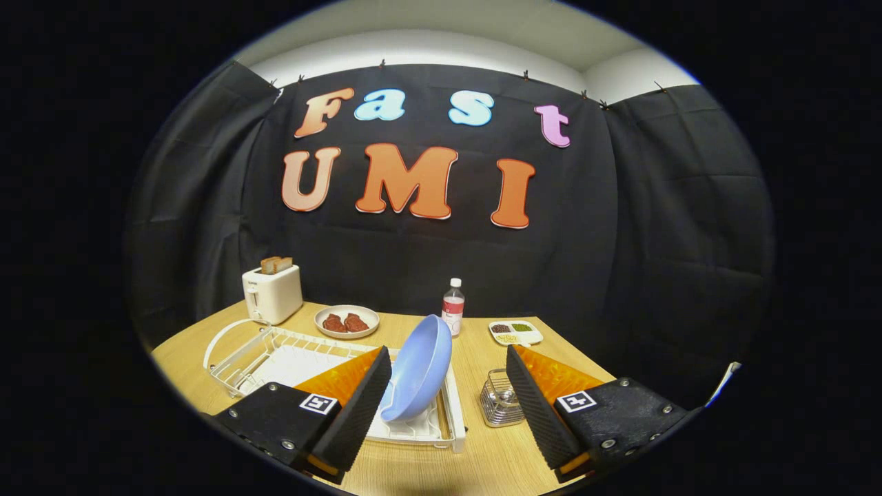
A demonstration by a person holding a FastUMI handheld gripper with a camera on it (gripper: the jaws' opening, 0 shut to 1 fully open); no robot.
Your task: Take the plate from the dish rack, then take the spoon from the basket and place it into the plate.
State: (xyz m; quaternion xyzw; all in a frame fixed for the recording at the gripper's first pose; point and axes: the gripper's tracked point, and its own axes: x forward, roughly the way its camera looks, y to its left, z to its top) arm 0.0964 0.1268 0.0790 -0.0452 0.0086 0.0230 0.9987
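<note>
Tongs [448,386] gape wide above the dish rack [275,348], gripping nothing. Blue plate [419,368] stands tilted at the rack's right end, between the fingers. Wire basket [501,398] sits just right of the rack.

My claw [448,399] hangs over the near side of the desk [482,455], its fingers spread wide and touching nothing. Between them, nearer my left finger, the plate [419,368] stands tilted on edge in the dish rack [275,358]. The rack stretches away to the left of the plate. Just inside my right finger sits the basket [501,398], to the right of the rack; something lies in it, but I cannot tell what. Behind the rack, at the desk's far left, stands a toaster [272,294] with bread in its slots. To its right lies a dish of food [346,321], then a bottle [453,306] behind the plate, then a divided tray [515,333] farthest right.
</note>
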